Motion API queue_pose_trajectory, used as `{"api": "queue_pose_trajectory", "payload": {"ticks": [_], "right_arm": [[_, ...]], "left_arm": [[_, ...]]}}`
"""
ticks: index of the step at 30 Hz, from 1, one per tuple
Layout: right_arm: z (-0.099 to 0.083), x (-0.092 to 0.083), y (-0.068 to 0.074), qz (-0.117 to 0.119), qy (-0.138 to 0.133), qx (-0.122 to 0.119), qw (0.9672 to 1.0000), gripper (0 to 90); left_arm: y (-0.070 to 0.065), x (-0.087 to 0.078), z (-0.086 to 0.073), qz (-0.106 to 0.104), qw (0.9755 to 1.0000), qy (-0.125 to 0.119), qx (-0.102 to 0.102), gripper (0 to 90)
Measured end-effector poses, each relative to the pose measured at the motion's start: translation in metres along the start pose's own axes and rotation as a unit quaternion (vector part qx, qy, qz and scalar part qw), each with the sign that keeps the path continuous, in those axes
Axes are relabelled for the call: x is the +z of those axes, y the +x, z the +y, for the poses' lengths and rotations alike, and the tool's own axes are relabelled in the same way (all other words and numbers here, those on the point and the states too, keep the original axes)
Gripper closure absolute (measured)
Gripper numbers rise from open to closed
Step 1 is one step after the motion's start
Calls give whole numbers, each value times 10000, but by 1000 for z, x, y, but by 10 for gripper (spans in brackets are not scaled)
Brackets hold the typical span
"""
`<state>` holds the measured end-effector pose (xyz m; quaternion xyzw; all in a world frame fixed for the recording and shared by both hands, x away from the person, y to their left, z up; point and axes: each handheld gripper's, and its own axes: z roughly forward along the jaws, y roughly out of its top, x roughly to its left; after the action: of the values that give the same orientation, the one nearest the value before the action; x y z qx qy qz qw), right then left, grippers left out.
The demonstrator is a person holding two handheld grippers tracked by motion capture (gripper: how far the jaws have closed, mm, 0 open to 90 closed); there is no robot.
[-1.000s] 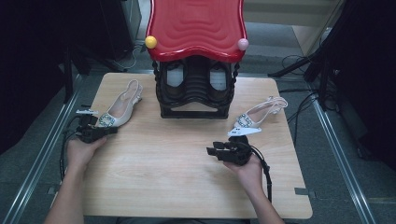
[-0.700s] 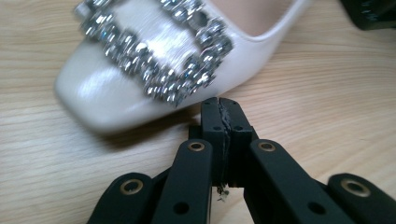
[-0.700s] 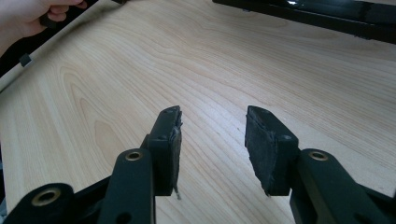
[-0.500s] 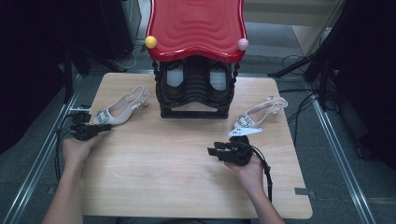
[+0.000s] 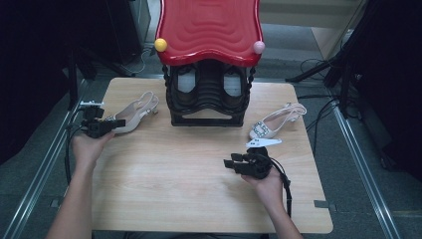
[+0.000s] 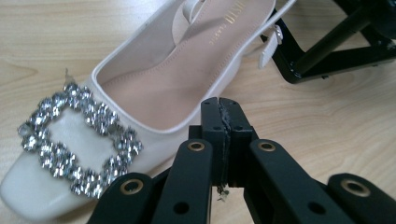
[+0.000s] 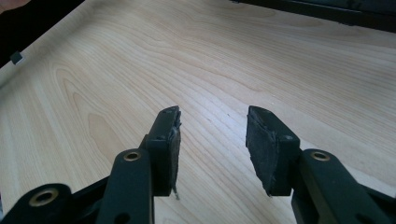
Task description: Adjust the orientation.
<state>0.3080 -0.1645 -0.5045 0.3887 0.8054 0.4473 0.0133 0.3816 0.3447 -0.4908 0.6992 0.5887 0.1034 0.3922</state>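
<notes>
Cream shoe point(image 6: 154, 88) lies just beside clenched left tongs point(image 6: 223, 109); right tongs point(image 7: 212, 128) released, w/ nothing between.

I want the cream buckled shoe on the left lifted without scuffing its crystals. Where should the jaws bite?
Grip the cream slingback shoe by its thin side wall behind the crystal buckle, coming from above: that open rim offers an edge, and the left gripper sits beside it.
</notes>
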Motion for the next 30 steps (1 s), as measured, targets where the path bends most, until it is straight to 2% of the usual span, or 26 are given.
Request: {"api": "queue_pose_trajectory", "payload": {"ticks": [3, 9, 10, 12, 15, 16, 18, 21, 23, 30], "right_arm": [[-4, -4, 0, -66, 25, 98, 9999, 553], [-12, -13, 0, -154, -3, 146, 9998, 551], [-15, -16, -1, -183, -19, 173, 9997, 553], [-15, -17, -1, -202, -29, 200, 9996, 554], [-17, -20, -4, -238, -51, 216, 9995, 554], [-17, -20, -4, -245, -53, 243, 9994, 553], [-18, -20, -5, -245, -65, 232, 9994, 553], [-18, -20, -4, -242, -60, 232, 9994, 553], [-18, -20, -4, -237, -39, 270, 9993, 552], [-18, -17, -3, -229, 11, 244, 9994, 552]], "left_arm": [[1, 5, 3, 12, 10000, -29, -62, 900], [7, 19, 6, 235, 9996, 107, -73, 900], [8, 20, 5, 257, 9996, 54, -64, 900], [12, 21, 6, 147, 9997, 87, -176, 900], [18, 22, 4, 136, 9994, 172, -250, 900], [21, 23, 3, 193, 9992, 227, -279, 900], [25, 22, 1, 94, 9992, 163, -355, 900], [24, 21, 1, 229, 9994, 214, -151, 900], [26, 20, 2, 268, 9993, 248, -111, 900], [31, 19, 4, 289, 9993, 150, -194, 900]]}}
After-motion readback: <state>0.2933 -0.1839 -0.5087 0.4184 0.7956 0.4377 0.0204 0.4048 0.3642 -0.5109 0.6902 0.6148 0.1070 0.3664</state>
